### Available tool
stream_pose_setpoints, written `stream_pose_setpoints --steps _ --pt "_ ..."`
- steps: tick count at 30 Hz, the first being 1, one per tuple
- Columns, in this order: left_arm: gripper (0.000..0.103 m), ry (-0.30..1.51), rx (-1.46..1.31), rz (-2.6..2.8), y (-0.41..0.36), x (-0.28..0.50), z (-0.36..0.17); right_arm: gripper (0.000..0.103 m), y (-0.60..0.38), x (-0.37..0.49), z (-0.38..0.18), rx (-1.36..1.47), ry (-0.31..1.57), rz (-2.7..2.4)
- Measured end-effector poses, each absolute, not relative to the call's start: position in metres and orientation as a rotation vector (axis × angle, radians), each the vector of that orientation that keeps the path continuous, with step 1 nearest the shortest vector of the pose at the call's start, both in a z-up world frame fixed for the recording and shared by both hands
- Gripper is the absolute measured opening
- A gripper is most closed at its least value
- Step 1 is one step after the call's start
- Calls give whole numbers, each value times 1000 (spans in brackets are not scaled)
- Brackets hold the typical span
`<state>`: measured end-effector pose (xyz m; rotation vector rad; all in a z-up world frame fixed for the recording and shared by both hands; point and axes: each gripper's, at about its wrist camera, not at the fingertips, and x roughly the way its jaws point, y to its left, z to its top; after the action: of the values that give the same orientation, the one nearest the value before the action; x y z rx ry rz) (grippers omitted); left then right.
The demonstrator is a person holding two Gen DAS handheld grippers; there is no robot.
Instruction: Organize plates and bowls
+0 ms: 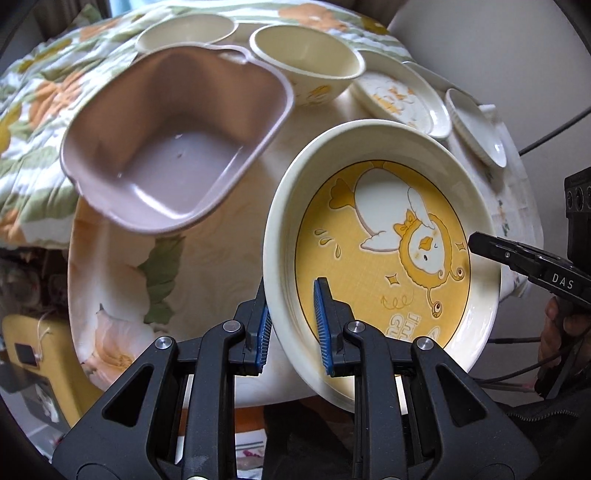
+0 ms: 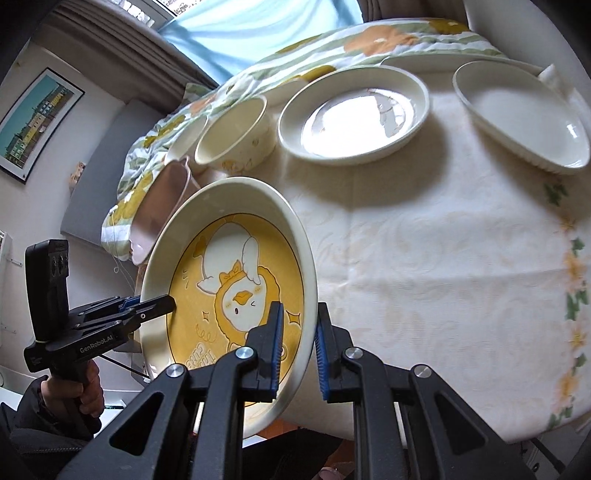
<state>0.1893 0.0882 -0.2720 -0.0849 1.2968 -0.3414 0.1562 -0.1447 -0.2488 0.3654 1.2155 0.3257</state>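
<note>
A cream plate with a yellow duck picture [image 1: 388, 229] [image 2: 236, 273] hangs tilted above the table, gripped from two sides. My left gripper [image 1: 291, 295] is shut on its near rim, one blue pad inside and one outside. My right gripper [image 2: 299, 310] is shut on the opposite rim in the same way. The right gripper [image 1: 480, 243] shows at the plate's right edge in the left wrist view. The left gripper [image 2: 168, 302] shows at the plate's left edge in the right wrist view, with a hand below it.
A mauve square basin [image 1: 166, 147] [image 2: 162, 199] sits left of the plate. Behind it stand two cream bowls [image 1: 306, 59] [image 1: 184, 33], a smaller duck plate [image 1: 402, 96] [image 2: 354, 114] and a white ribbed oval dish [image 1: 476, 129] [image 2: 524, 118]. The round table's cream cloth [image 2: 443, 258] ends at a near edge.
</note>
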Motion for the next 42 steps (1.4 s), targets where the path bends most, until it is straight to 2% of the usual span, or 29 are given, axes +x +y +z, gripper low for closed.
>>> stream_pose_setpoints --steps 10,26,28,30,31,32,35,42 --pt "18 1301 -121 -330 108 200 -296 15 -126 174 -270 345 1230 327" --pt "18 1265 -89 -320 100 204 -294 15 -119 175 -272 267 1250 322" --pt "24 1266 -106 -325 99 203 -295 15 -118 176 -272 263 1256 306" --pt "42 1268 -115 -324 99 203 -295 15 -116 176 -272 259 1262 290" --pt "67 1265 -114 -314 100 202 -295 17 -115 176 -271 258 1264 288" --pt "78 1252 -108 -301 99 200 -293 25 -113 176 -271 256 1266 288" --pt "78 1223 -97 -284 97 195 -288 74 -109 173 -271 232 1274 302" --pt "78 1196 -99 -192 91 164 -271 75 -117 155 -256 211 1232 367"
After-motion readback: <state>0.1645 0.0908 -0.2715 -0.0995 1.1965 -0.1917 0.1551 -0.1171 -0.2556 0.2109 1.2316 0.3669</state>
